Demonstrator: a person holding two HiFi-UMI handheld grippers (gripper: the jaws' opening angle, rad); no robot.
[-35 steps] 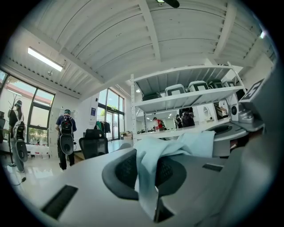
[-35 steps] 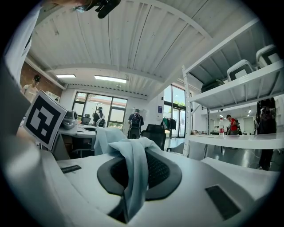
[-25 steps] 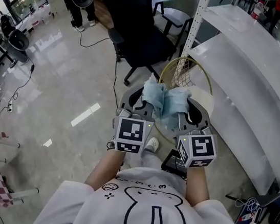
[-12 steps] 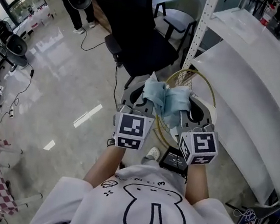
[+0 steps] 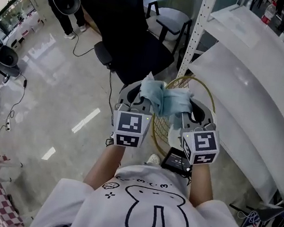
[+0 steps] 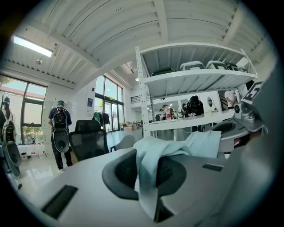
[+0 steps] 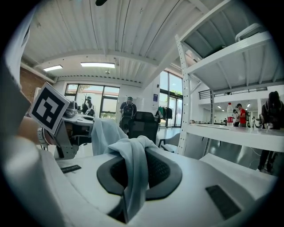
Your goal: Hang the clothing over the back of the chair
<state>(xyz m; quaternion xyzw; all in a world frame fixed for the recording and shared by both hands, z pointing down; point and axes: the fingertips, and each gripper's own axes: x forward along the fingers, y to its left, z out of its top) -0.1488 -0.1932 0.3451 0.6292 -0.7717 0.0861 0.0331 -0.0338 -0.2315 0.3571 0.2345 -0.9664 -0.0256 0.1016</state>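
A light blue piece of clothing [image 5: 164, 99] hangs bunched between my two grippers in the head view. My left gripper [image 5: 142, 101] is shut on one end of the cloth [image 6: 153, 170], which is pinched between its jaws. My right gripper [image 5: 185, 109] is shut on the other end [image 7: 133, 177]. A black office chair [image 5: 127, 29] stands ahead on the floor, its tall back turned toward the upper left. That chair [image 6: 88, 141] also shows in the left gripper view, and the same black chair [image 7: 143, 125] shows straight ahead in the right gripper view.
A white metal shelf rack [image 5: 251, 84] runs along the right, its upright post [image 5: 200, 29] just ahead of the grippers. A round wire basket [image 5: 183, 116] lies under the grippers. A grey armchair [image 5: 174, 15] stands behind the black chair. A person with a backpack [image 6: 60, 135] stands at far left.
Both grippers have travelled forward with the cloth toward the black chair, which now lies closer. The cloth has spread out a little between them. The grip is unchanged.
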